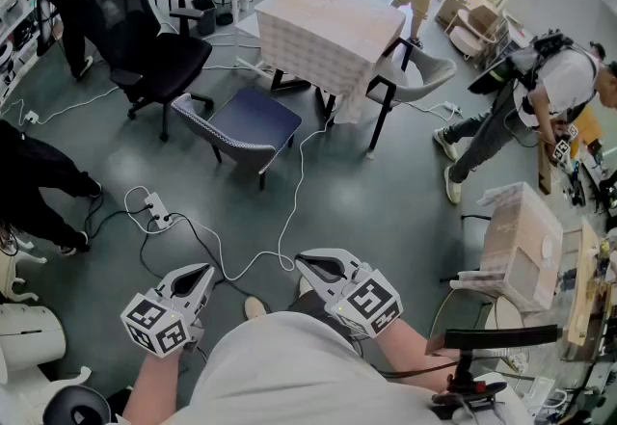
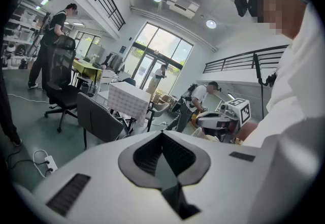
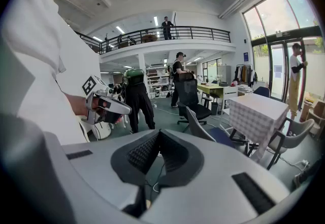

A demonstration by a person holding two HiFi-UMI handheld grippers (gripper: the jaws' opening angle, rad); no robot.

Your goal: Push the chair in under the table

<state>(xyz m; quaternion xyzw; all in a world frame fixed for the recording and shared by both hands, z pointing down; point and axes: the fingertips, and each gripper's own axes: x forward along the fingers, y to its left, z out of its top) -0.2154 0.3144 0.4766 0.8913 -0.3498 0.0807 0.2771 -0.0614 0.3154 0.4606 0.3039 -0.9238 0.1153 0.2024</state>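
Both grippers are closed on nothing, jaws pressed together. The left gripper (image 1: 202,273) and the right gripper (image 1: 308,265) hang close in front of the person's body at the bottom of the head view, well apart from any furniture.

The chair (image 1: 243,124), with a dark blue seat and a grey back, stands on the grey floor (image 1: 386,206) just off the near-left side of the table (image 1: 333,23), which wears a checked cloth. Its back faces the person and its seat faces the table. The whole seat lies out in the open, none of it under the tabletop.

As I judge it, the task has not started. The person must cross the floor, where a white cable (image 1: 294,192) trails, set the grippers against the chair's back, and push until the seat slides beneath the cloth's edge.
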